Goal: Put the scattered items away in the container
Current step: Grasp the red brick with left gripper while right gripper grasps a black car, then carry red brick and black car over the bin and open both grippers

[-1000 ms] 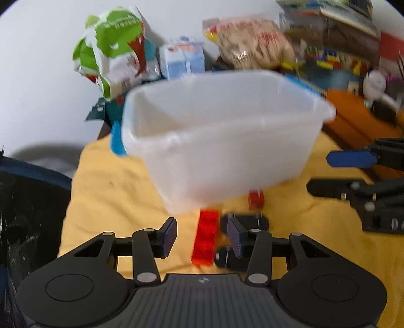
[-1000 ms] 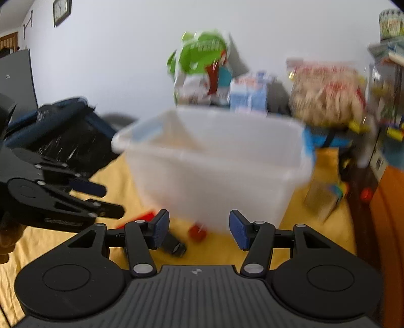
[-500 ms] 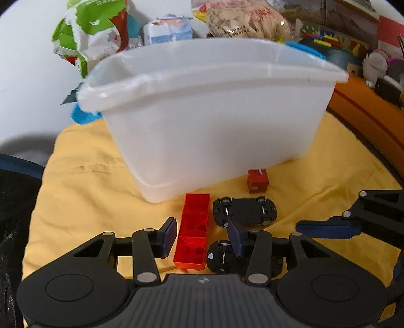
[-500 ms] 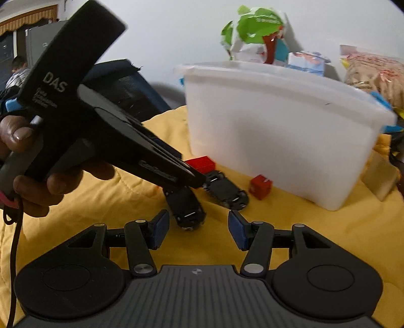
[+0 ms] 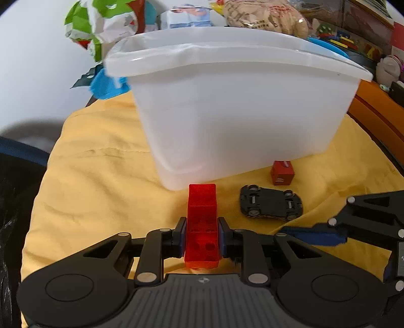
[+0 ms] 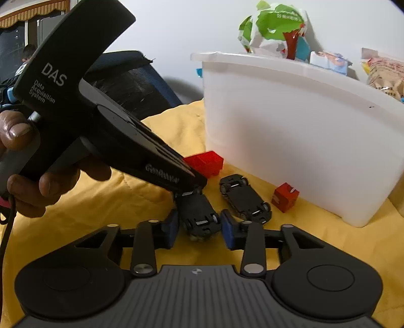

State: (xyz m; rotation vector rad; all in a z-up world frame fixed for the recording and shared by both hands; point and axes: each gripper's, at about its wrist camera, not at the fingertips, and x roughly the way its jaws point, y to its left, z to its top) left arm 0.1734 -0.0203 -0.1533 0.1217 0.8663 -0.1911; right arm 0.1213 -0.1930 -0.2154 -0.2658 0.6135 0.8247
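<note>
My left gripper (image 5: 202, 238) is shut on a long red brick (image 5: 202, 224) that lies on the yellow cloth just in front of the white plastic container (image 5: 237, 101). My right gripper (image 6: 200, 228) has its pads on both sides of a black toy car (image 6: 199, 214) lying upside down on the cloth. A second black toy car (image 5: 271, 203) lies upside down to the right of the brick; it also shows in the right wrist view (image 6: 245, 196). A small red cube (image 5: 282, 172) sits by the container's base.
A yellow cloth (image 5: 101, 171) covers the surface. Behind the container stand a green and white bag (image 5: 101, 27), a blue and white carton (image 5: 186, 19) and a snack bag (image 5: 265, 15). A dark chair (image 6: 131, 83) stands at the left. An orange edge (image 5: 373, 108) runs at the right.
Both grippers came down and closed in. The left one shut on the red brick. The right one moved forward around the nearer black car and narrowed its jaws.
</note>
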